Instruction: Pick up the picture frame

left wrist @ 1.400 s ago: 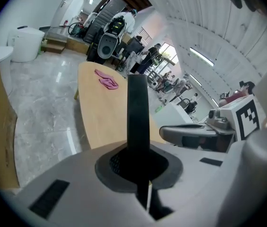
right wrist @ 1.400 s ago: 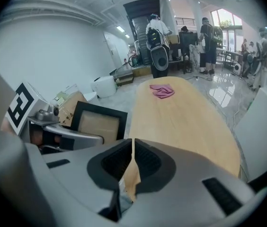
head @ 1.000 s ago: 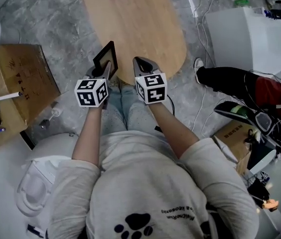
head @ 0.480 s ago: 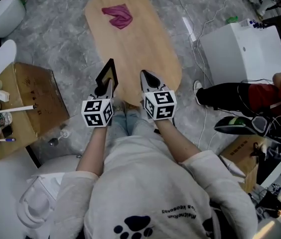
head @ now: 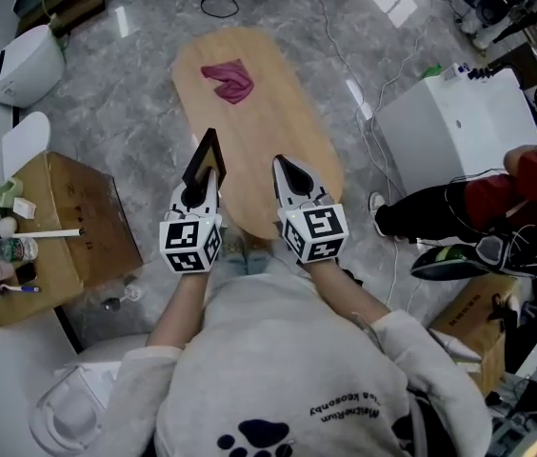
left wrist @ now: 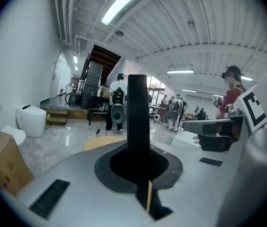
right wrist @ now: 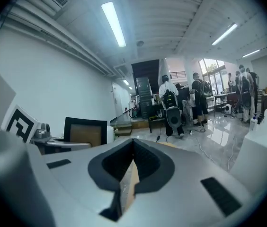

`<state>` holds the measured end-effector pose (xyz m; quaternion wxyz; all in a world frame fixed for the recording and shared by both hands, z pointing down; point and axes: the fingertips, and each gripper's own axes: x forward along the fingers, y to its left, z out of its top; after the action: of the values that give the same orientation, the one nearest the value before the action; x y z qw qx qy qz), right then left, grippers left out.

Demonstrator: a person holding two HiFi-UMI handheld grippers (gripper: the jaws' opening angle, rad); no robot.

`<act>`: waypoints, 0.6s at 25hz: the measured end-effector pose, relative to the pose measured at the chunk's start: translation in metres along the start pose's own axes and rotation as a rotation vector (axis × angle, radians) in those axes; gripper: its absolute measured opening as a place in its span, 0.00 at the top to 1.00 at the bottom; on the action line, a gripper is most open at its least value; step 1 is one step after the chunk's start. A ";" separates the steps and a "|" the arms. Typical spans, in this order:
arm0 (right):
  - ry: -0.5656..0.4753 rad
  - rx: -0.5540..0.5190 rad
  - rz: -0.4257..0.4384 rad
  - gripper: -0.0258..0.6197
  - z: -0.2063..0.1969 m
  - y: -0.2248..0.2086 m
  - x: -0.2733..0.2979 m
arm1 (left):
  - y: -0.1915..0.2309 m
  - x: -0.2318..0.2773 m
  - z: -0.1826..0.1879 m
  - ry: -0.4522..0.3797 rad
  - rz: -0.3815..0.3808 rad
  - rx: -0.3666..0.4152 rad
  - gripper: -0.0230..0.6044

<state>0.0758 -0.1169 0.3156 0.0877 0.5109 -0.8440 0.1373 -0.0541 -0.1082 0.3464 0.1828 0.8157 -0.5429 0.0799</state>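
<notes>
The picture frame (head: 204, 160) has a black border and a brown panel. It stands upright in my left gripper (head: 206, 177), whose jaws are shut on its lower edge, well above the oval wooden table (head: 278, 131). In the left gripper view the frame (left wrist: 137, 112) shows edge-on as a dark bar rising from my left gripper (left wrist: 140, 167). The right gripper view shows the frame (right wrist: 85, 131) face-on at its left. My right gripper (head: 284, 168) is held beside the left one, shut with nothing in it; its jaws (right wrist: 132, 148) meet at the tip.
A pink cloth (head: 228, 79) lies at the table's far end. A cardboard box (head: 69, 222) with small items stands at the left, with a white bin (head: 26, 65) beyond it. A white cabinet (head: 449, 127) and a seated person's legs (head: 435, 208) are at the right.
Both grippers have risen together, the left one carrying the frame. The table and floor now look farther below, and more of the room shows.
</notes>
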 end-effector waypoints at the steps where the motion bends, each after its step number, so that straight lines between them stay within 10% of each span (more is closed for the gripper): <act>1: -0.021 -0.008 0.001 0.95 0.008 0.001 -0.003 | -0.002 -0.003 0.008 -0.020 0.001 0.012 0.94; 15: -0.190 -0.097 -0.002 0.95 0.066 0.017 -0.052 | -0.043 -0.039 0.082 -0.222 -0.006 0.106 0.94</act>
<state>0.0841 -0.0871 0.2359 0.0320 0.5177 -0.8537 0.0472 -0.0358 -0.0913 0.2489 0.0785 0.8297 -0.5524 0.0173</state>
